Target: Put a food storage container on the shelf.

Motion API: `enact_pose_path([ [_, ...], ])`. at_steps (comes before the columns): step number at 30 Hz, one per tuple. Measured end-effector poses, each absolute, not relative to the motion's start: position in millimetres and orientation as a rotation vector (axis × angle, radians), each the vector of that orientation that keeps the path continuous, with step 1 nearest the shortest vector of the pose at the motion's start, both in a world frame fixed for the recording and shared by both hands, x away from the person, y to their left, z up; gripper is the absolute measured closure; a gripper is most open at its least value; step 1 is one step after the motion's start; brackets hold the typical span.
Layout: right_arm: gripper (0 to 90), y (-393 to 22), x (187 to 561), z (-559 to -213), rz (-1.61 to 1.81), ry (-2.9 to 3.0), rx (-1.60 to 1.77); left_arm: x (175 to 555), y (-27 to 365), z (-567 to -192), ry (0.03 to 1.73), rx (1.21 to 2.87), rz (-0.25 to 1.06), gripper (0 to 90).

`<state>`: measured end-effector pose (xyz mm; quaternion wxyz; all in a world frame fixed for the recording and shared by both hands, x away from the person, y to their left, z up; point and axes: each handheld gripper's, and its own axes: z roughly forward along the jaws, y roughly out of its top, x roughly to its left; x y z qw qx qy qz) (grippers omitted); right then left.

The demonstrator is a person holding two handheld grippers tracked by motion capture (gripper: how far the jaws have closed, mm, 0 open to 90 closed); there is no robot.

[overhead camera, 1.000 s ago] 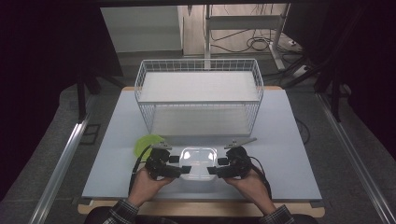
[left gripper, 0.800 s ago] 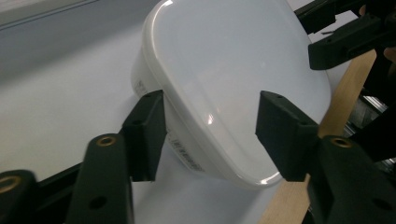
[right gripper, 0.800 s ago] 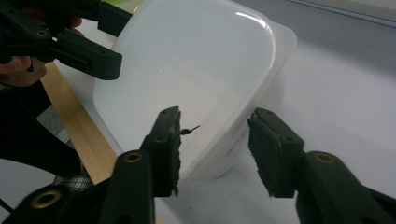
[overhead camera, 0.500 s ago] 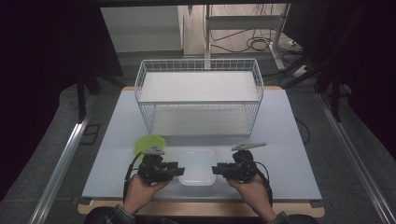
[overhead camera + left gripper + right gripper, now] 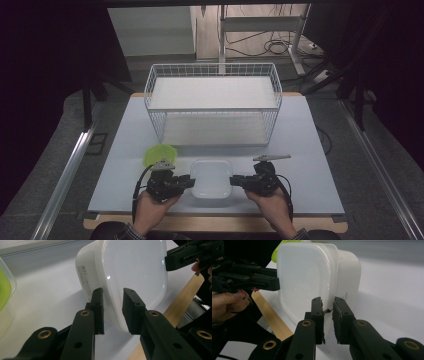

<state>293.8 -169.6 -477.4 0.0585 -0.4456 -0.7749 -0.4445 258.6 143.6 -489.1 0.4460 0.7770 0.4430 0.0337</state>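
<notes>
1. The left gripper (image 5: 112, 312) has its two black jaws around the near left rim of the white square plastic container with a lid (image 5: 130, 277). The jaws have just been closing, and the rim is between them. One pad lies against the side wall, but a narrow gap seems to remain at the lid side, so I judge the grip is not yet firm.
2. The right gripper (image 5: 327, 320) has also just been closing. Its jaws are almost together on the opposite edge of the lid, and they seem to pinch it.
3. In the high view the container (image 5: 211, 178) sits flat on the pale blue-grey table top (image 5: 310, 145), near the front edge, between the left gripper (image 5: 189, 181) and the right gripper (image 5: 235, 181).
4. A lime-green round plastic lid (image 5: 160, 154) lies just behind the left gripper, and the white wire basket (image 5: 214, 107) stands further back.
5. Risks, as I judge them: if one side is squeezed before the other, the light container can slide or turn on the smooth table. If the right jaws hold only the lid edge, the lid may come off during lifting and the box may drop.
</notes>
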Motion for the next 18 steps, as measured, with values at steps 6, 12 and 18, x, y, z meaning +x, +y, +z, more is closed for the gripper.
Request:
enact_pose_path([
  [6, 79.7, -168.1, 293.3, -477.6, -1.386, -2.378, -1.351, 260.3, 143.0, -490.5, 1.111, 1.91, 0.1, 73.4],
  [12, 79.7, -165.9, 292.2, -477.0, -1.419, -2.434, -1.336, 265.2, 145.7, -494.7, 1.138, 1.855, 0.079, 76.6],
  [18, 79.7, -164.5, 293.9, -477.9, -1.449, -2.467, -1.328, 268.2, 145.4, -494.3, 1.141, 1.837, 0.094, 77.4],
])
